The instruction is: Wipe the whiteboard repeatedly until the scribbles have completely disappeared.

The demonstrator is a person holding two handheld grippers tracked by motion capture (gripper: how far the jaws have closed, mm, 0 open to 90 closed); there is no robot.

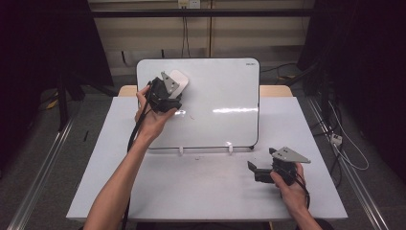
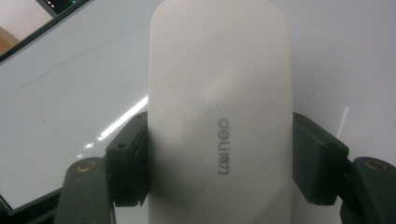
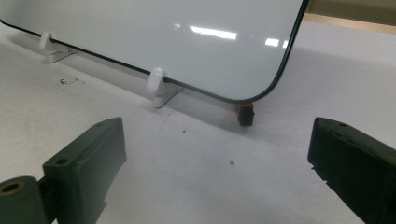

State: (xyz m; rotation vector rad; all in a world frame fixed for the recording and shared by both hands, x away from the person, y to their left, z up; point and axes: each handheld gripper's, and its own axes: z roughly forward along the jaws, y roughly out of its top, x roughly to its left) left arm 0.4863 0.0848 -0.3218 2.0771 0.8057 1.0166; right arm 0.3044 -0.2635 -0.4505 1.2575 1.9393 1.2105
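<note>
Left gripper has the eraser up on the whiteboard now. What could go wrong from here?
1. The whiteboard leans on two small white clips; pressing hard with the eraser might tip or slide it.
2. The left gripper clamps the eraser's smooth sides, so it could slip while wiping.
3. The right gripper rests open, not bracing the board.

Lighting from overhead: bench (image 1: pixel 206 191) evenly lit, surroundings v. dark. Glare streaks on the whiteboard (image 1: pixel 225 96) in the high view and both gripper views. High view soft, low-res. Close-up eraser (image 2: pixel 219 93) slightly blurred; jaws out of focus w/ soft shadows underneath.
</note>
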